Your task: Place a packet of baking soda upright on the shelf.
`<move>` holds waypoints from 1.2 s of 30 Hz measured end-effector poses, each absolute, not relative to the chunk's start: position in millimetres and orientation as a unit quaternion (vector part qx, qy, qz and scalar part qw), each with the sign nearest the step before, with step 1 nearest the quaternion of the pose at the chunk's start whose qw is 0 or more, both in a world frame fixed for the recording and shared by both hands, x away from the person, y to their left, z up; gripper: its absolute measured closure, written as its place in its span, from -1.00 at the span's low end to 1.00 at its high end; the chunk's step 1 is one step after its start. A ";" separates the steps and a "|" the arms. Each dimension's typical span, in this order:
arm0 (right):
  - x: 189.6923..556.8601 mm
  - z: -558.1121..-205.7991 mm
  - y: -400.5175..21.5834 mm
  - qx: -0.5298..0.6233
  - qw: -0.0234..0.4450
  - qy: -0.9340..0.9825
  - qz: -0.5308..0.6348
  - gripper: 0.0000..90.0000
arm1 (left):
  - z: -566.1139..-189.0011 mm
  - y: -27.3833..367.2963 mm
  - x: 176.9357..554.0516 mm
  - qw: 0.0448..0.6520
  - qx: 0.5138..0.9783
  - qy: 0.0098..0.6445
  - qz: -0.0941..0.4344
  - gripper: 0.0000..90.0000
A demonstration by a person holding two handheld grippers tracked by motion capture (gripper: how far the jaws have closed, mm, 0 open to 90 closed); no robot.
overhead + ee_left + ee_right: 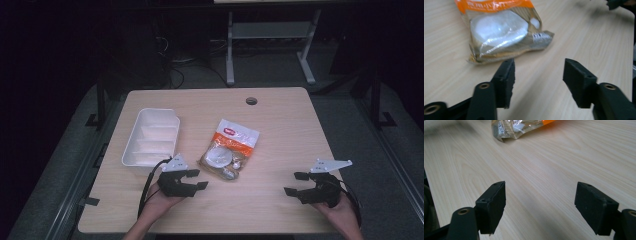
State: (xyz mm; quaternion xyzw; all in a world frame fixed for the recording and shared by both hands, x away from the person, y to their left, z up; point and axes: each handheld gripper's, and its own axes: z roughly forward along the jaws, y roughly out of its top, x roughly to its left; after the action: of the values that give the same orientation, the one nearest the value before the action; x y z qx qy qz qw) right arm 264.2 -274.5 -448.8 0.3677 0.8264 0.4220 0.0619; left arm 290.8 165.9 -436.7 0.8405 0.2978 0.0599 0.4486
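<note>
A clear snack bag (229, 149) with an orange and white top lies flat near the middle of the wooden table (285, 130). My left gripper (197, 179) is open just left of the bag's near end, nothing between its jaws. In the left gripper view the bag (499, 32) lies close ahead of the left gripper (539, 72). My right gripper (294, 183) is open near the table's front right, well apart from the bag. In the right gripper view, the right gripper (540, 197) faces bare wood, with the bag's corner (516, 127) far ahead.
A white plastic bin (150, 141) with dividers stands at the table's left, just behind my left gripper. A round cable hole (251, 101) sits near the far edge. Behind the table a grey metal frame (270, 45) stands on the dark floor.
</note>
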 end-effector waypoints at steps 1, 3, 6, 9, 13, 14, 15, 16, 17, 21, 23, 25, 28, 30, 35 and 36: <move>264.1 -448.0 -273.5 0.367 0.063 0.827 0.422 -0.46 | -435.3 164.1 292.7 0.447 0.841 0.299 0.064 0.13; 265.1 -447.0 -272.0 0.365 0.061 0.826 0.426 -0.46 | -434.2 159.8 295.5 0.436 0.844 0.302 0.078 0.28; 269.2 -444.6 -269.1 0.364 0.057 0.826 0.426 -0.46 | -434.6 155.2 299.6 0.420 0.852 0.301 0.087 0.45; 275.9 -440.4 -265.0 0.366 0.057 0.824 0.428 -0.46 | -434.3 146.0 310.9 0.411 0.855 0.301 0.094 0.61; 288.7 -433.0 -257.7 0.370 0.062 0.825 0.423 -0.46 | -431.0 135.8 323.9 0.403 0.858 0.305 0.097 0.77; 291.9 -431.2 -255.7 0.369 0.062 0.826 0.422 -0.46 | -430.2 132.6 326.7 0.400 0.858 0.307 0.096 0.80; 295.1 -429.6 -253.9 0.369 0.065 0.825 0.422 -0.46 | -429.4 129.3 330.0 0.393 0.862 0.305 0.099 0.81; 298.6 -428.0 -252.0 0.370 0.064 0.825 0.423 -0.46 | -428.3 126.2 333.1 0.387 0.865 0.304 0.103 0.82; 298.6 -428.0 -252.0 0.370 0.064 0.825 0.423 -0.46 | -428.3 126.2 333.1 0.387 0.865 0.304 0.103 0.84; 320.2 -420.3 -243.8 0.378 0.058 0.822 0.423 -0.40 | -426.8 114.4 347.3 0.372 0.871 0.304 0.107 0.87; 325.1 -418.9 -241.9 0.379 0.052 0.822 0.422 -0.40 | -427.5 112.4 349.6 0.371 0.871 0.307 0.103 0.87; 342.0 -415.0 -234.5 0.387 0.034 0.822 0.415 -0.41 | -430.8 107.2 354.3 0.353 0.878 0.304 0.107 0.87; 356.9 -411.8 -224.6 0.388 0.033 0.826 0.407 -0.44 | -433.9 104.5 357.9 0.344 0.881 0.307 0.108 0.87; 366.1 -410.2 -217.4 0.388 0.035 0.830 0.398 -0.46 | -436.6 102.6 359.5 0.334 0.885 0.305 0.109 0.87; 384.7 -405.6 -199.2 0.390 0.030 0.834 0.388 -0.44 | -437.3 101.4 360.7 0.330 0.888 0.300 0.110 0.89; 384.7 -405.6 -199.2 0.390 0.030 0.834 0.388 -0.44 | -437.3 101.4 360.7 0.330 0.888 0.300 0.110 0.91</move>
State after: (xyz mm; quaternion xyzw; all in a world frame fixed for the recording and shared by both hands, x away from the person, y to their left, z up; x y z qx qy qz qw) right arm 384.7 -199.2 -405.6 0.3905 0.8344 0.3878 0.0296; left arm 360.7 101.4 -437.3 0.8883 0.2996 0.1095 0.3305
